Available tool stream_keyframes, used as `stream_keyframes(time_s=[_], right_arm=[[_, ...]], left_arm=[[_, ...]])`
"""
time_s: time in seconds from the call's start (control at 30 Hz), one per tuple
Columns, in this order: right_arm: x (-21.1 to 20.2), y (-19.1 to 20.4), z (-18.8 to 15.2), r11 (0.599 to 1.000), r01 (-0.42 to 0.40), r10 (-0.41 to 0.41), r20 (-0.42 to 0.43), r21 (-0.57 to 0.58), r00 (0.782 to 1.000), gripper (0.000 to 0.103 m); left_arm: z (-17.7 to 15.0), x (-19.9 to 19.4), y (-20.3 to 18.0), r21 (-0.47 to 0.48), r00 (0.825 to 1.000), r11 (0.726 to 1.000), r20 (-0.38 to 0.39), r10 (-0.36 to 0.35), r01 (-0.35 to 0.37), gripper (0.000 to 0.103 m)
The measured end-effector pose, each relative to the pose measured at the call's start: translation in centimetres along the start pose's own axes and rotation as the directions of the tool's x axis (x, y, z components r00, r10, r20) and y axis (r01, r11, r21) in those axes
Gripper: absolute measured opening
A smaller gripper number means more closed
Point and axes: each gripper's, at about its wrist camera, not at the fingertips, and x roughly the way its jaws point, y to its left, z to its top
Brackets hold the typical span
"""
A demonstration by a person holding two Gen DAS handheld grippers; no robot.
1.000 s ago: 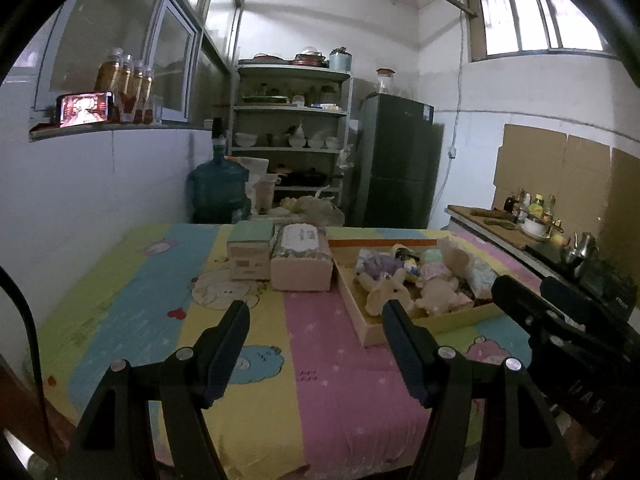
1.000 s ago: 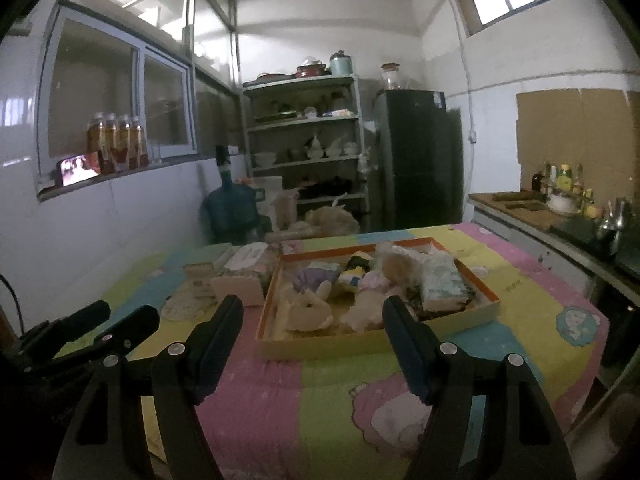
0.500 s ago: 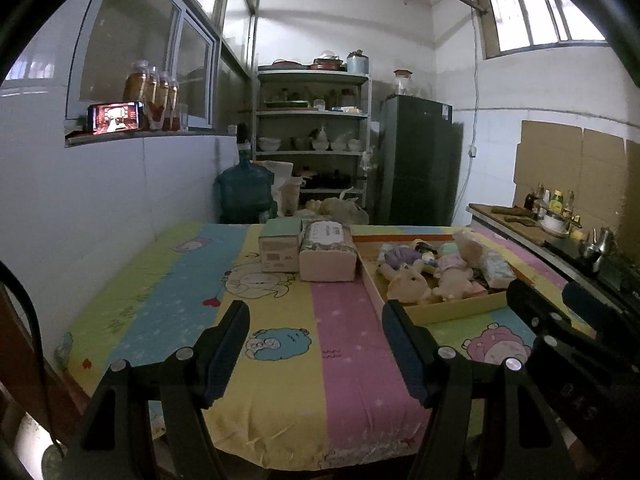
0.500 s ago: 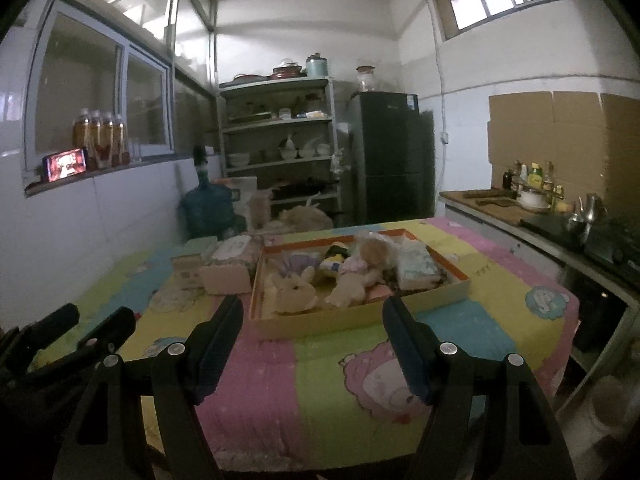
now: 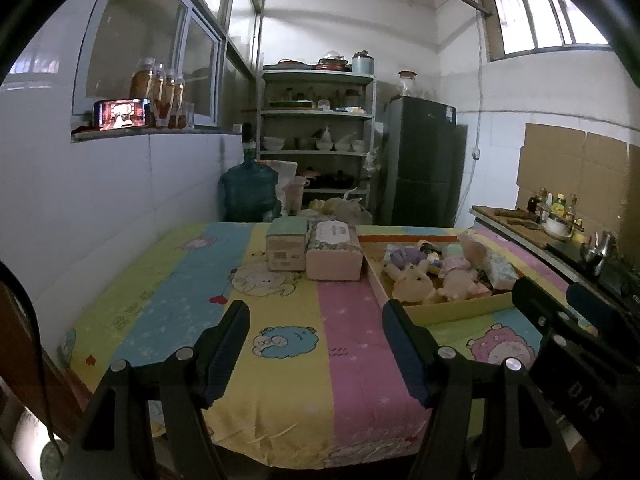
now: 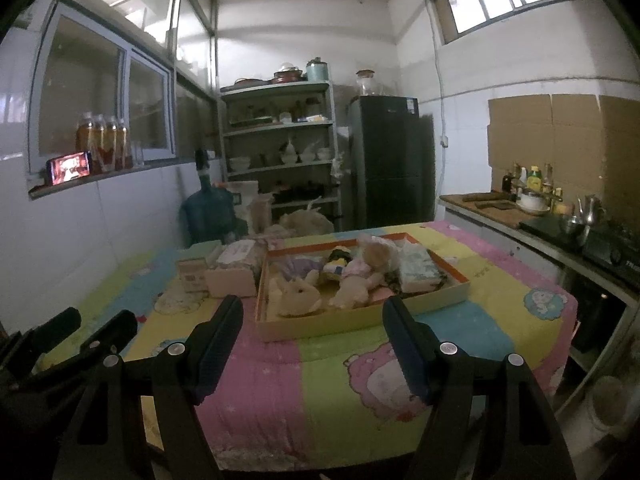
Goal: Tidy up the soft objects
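Note:
A shallow cardboard tray [image 6: 362,318] with an orange rim sits on the table and holds several plush toys, among them a cream bunny [image 6: 298,298] and a beige doll [image 6: 354,290]. The tray shows at the right in the left wrist view [image 5: 460,310], with the bunny [image 5: 412,284] at its near end. My left gripper [image 5: 316,320] is open and empty above the table's near edge. My right gripper [image 6: 312,314] is open and empty, held back from the tray.
Two boxes stand left of the tray: a green-topped one [image 5: 286,250] and a pink tissue pack [image 5: 334,256]. The table wears a cartoon cloth [image 5: 208,280]. A water jug [image 5: 248,194], shelves [image 5: 316,140], a fridge [image 5: 424,160] and a counter [image 6: 540,220] lie beyond.
Both grippers have pulled back and up from the table, so the tray and boxes look farther away and the table's near edge shows. Both stay open.

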Motion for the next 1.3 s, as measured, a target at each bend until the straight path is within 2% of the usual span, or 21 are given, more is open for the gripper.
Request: stream_keyframes(time_s=[1.3], right_arm=[[0.22, 0.52, -0.09, 1.000, -0.002, 0.002, -0.007, -0.002, 1.000, 0.074]], left_arm=[[-0.03, 0.20, 0.30, 0.007, 1.000, 1.000, 0.000, 0.006, -0.006, 0.068]])
